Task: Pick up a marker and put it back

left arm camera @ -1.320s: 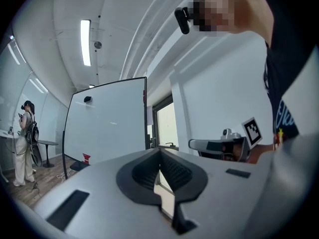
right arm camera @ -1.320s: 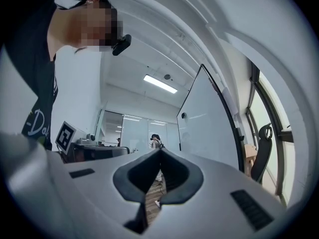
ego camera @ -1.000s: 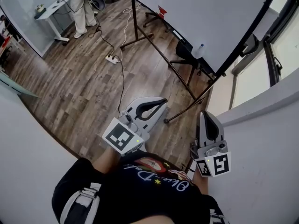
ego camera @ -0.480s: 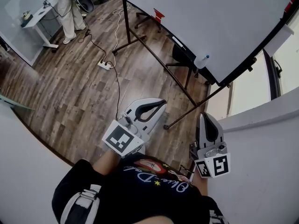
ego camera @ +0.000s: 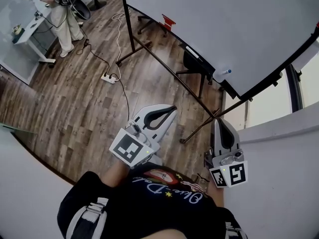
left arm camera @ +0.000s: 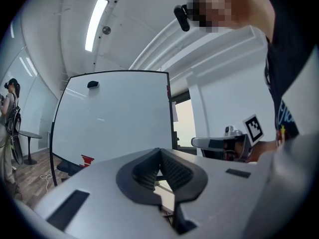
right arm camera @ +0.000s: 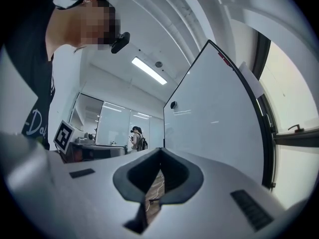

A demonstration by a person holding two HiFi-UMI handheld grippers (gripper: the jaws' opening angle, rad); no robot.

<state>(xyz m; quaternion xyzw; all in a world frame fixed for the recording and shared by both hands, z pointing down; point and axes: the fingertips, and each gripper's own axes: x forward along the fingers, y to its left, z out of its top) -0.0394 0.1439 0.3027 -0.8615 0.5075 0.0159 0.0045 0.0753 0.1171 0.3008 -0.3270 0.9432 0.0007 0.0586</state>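
My left gripper (ego camera: 172, 108) and right gripper (ego camera: 219, 122) both have jaws closed and empty. I'd open the right early and approach what looks like the marker (ego camera: 223, 73) on the whiteboard (ego camera: 224, 24) ledge, upper right, squarely.

Marker (ego camera: 223, 73), white barrel with blue cap, lying almost flat on the bottom ledge of the whiteboard (ego camera: 224, 24), near its lower corner, at two o'clock in the head view, cap toward three o'clock

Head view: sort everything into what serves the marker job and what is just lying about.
For the job: whiteboard; blue-capped marker on its tray; left gripper and right gripper, both shut, empty.
Just lying about: power strip; black chair; white desk.
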